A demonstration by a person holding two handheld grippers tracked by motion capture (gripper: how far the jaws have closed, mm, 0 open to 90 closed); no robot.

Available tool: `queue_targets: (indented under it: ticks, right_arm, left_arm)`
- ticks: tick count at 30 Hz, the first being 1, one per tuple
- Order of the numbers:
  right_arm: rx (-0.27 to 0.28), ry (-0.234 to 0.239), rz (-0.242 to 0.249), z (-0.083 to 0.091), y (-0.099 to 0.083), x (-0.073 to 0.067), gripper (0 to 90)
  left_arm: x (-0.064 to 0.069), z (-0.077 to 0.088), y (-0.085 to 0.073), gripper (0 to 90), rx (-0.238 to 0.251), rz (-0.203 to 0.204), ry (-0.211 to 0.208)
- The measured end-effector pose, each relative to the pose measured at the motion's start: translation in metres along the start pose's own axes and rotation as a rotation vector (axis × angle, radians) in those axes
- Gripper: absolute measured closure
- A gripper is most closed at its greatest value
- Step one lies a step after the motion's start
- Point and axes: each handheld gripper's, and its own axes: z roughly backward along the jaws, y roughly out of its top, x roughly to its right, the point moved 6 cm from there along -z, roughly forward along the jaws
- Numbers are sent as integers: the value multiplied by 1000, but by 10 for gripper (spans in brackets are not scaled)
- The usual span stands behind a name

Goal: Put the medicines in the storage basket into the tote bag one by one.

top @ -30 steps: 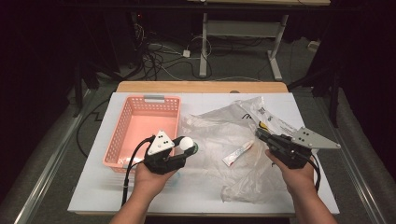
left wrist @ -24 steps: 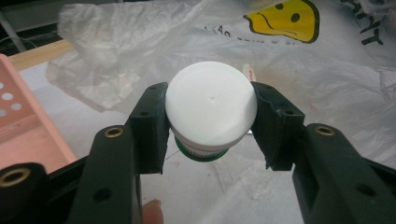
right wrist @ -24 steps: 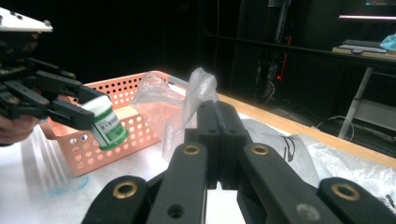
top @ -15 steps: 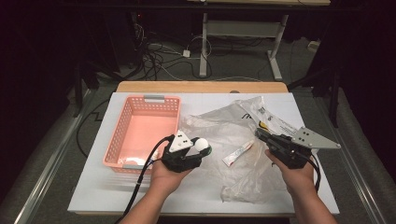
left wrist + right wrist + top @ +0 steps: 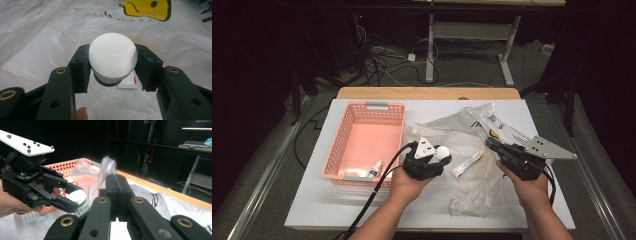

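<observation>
On your left, the pink basket [image 5: 368, 140] already holds a small dropper bottle [image 5: 373, 169]. Your left gripper [image 5: 439, 156] is clamped half-open on the white-capped jar [image 5: 113, 58], over the plastic bag [image 5: 447, 131] just right of the basket; it's pinched by the smooth cap, so a tilt could let it slip. Your right gripper [image 5: 492, 145], jaws fully closed, pinches the bag, and a tug could roll the toothpaste tube [image 5: 466, 163] off.

One camera sits high up and looks forward and down on the whole worktop [image 5: 362, 210]. One rides each gripper, very close, looking along its fingers. The left one looks down at the plastic bag [image 5: 50, 30]. The right one looks sideways across the worktop at the pink basket [image 5: 62, 168], which the high view shares.
</observation>
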Motion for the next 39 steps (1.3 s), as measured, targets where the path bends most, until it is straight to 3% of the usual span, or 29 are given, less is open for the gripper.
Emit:
queue_targets:
  ticks: [21,29,39]
  right_arm:
    - [2,6,-14,-1,-1,3,900]
    - [4,5,-18,0,-1,4,900]
    - [1,5,-19,-1,-2,5,900]
  left_arm:
    - [-1,-51,11,490,-18,8,0]
    - [-2,-72,16,490,-29,-10,26]
    - [-6,-94,10,488,-53,19,41]
